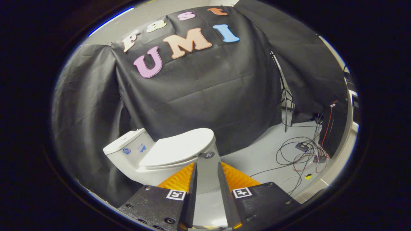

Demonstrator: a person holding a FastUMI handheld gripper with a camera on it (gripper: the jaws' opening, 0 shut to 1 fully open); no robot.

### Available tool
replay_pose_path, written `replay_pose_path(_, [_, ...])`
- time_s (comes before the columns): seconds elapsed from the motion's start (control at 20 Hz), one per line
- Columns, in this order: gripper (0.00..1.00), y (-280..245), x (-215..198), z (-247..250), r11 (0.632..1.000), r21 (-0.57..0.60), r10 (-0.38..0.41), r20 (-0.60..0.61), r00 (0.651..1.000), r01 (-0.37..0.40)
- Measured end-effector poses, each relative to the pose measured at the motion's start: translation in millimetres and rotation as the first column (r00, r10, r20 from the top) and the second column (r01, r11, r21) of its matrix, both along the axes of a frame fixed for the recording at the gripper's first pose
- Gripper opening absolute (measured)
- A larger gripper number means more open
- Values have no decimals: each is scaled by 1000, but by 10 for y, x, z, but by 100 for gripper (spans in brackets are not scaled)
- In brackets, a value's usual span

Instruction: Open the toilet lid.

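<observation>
Right now the tool (207, 170) hangs in front of the toilet (151, 160), its two fingers parted with a clear gap between them and nothing held or touched. Just ahead of the fingertips, and a little above them, sits the front rim of the lid (179, 148), which lies flat and closed over the bowl. The lid's long axis runs from that near rim back and to the left toward the tank (126, 148), where the hinge must be, so the free edge to be lifted is the end closest to the tool. A small dark round tab (208, 155) sticks out at the front edge of the lid, almost in line with the gap between the fingers; I judge that this is the natural place to catch. The bowl's pale front shows through the gap below it. To open the lid, the tool would need to go forward and slightly up, get a finger under or around that front edge, then swing it up and back toward the tank. Off to the right, loose cables (301, 154) lie on the floor, well apart from the toilet.
</observation>
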State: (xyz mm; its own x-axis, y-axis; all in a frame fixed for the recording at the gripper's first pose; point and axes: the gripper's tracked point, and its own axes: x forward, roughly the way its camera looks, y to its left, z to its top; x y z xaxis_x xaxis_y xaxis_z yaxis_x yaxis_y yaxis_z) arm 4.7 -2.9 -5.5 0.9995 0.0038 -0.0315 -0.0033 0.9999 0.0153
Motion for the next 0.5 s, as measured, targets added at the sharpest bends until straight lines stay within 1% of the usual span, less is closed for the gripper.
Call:
replay_pose_path(0.35, [39,-10,22,-30,1000,17,-5,-15,1000,6])
replay_pose_path(0.5, [40,-52,75,10,999,49,-11,-16,1000,11])
